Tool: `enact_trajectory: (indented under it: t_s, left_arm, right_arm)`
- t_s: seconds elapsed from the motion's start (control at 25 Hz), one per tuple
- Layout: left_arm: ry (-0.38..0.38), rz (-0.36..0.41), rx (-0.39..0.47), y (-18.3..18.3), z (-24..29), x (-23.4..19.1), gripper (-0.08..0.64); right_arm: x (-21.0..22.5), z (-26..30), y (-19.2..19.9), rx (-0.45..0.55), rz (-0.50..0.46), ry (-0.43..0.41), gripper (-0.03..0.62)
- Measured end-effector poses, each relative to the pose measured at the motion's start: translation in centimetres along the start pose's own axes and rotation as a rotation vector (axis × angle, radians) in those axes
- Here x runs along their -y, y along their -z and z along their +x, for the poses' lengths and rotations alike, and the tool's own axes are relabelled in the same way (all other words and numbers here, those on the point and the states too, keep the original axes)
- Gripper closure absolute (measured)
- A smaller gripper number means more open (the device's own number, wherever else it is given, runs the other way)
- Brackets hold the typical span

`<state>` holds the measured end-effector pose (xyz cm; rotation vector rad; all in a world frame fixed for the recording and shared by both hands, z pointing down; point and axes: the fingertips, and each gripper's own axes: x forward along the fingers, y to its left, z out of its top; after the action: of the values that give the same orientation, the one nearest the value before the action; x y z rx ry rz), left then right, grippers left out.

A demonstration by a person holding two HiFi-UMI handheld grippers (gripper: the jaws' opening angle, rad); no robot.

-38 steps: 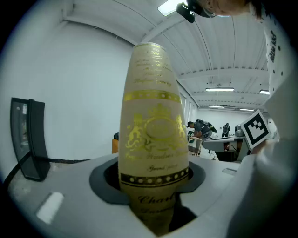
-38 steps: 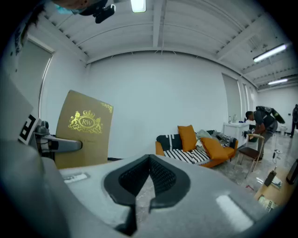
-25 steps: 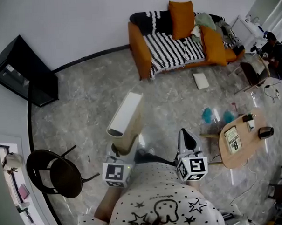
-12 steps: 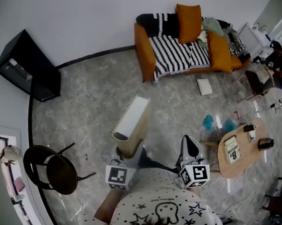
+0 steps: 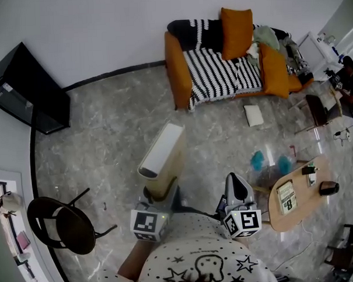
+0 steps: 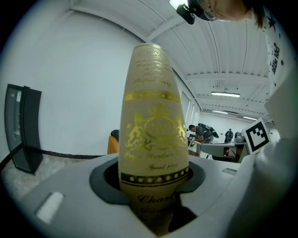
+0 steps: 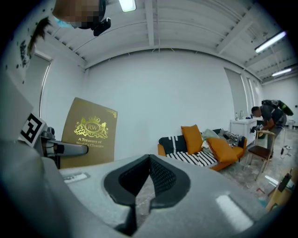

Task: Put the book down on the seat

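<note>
The left gripper [image 5: 159, 194] clamps the book [image 5: 161, 158] low down — stiff, likely top-heavy. The right gripper [image 5: 237, 186] is closed, empty.

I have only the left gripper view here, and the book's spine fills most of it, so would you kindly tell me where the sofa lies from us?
Observer: In the head view the sofa stands ahead and to the right of the book, with floor between them.
Operator: Thank you. Is its seat free?
Observer: A striped blanket covers it. Orange cushions and clothes crowd its right end, while the striped part looks bare.
Operator: And what is the right hand-held gripper doing?
Observer: The right hand-held gripper holds nothing, and its jaws are together.
</note>
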<state>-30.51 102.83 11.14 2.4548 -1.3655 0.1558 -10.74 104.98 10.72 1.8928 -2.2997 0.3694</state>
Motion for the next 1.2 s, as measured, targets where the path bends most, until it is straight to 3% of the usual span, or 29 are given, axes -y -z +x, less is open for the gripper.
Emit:
enact_trajectory:
  t_s: [0.16, 0.68, 1.0, 1.2]
  left_arm:
    - [0.026, 0.005, -0.006, -2.2, 3.6, -1.7, 0.336]
    - [0.114, 0.069, 0.005, -6.6, 11.7, -6.5, 0.336]
    - [0.088, 0.050, -0.015, -6.6, 12.8, -8.5, 0.336]
    - [0.070, 0.031, -0.028, -6.5, 13.4, -8.7, 0.336]
  right_arm:
    - [1.2, 3.2, -1.3, -0.035, -0.026, 0.053, 0.598]
    - [3.0, 11.3, -4.4, 0.019, 0.003, 0.154, 0.598]
    - [4.0, 13.2, -4.6, 0.000, -0.001, 0.185, 0.598]
    - [4.4, 14.5, -5.0, -0.007, -0.010, 0.162, 0.598]
